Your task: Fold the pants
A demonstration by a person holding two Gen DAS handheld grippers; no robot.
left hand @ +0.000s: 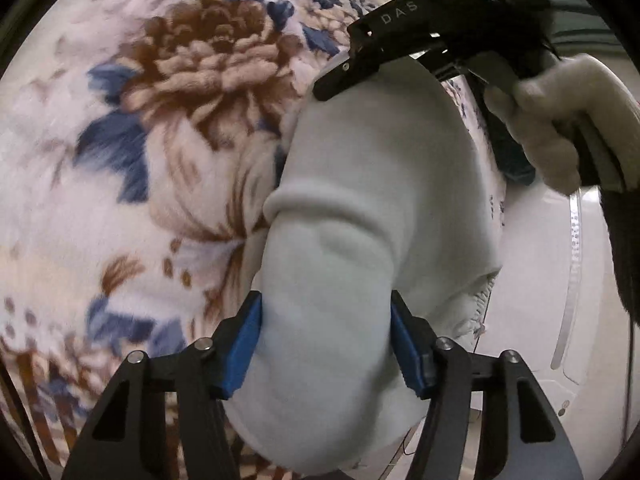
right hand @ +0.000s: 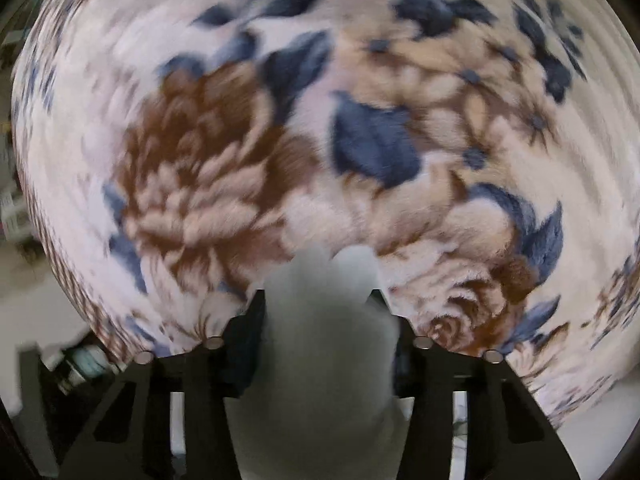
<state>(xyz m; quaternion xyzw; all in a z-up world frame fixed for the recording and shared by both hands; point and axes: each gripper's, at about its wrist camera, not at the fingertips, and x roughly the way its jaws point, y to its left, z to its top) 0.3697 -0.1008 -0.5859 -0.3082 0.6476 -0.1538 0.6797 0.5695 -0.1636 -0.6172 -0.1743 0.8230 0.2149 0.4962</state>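
Note:
Pale, soft fleece pants (left hand: 380, 184) hang bunched between my two grippers above a floral blanket (left hand: 180, 120). My left gripper (left hand: 326, 304) has its blue pads (left hand: 244, 344) pressed against both sides of a thick fold of the cloth. At the top of the left wrist view, my right gripper (left hand: 340, 76) clamps the far end of the pants, held by a hand in a white glove (left hand: 560, 120). The right wrist view is blurred. There a wad of the pants (right hand: 320, 360) fills the gap between the fingers of the right gripper (right hand: 318, 300).
The brown, blue and cream flowered blanket (right hand: 360, 140) covers the surface under both grippers. Past its right edge lies a smooth white surface (left hand: 532, 280) with a clear strip. Dim clutter (right hand: 80, 360) shows at the lower left of the right wrist view.

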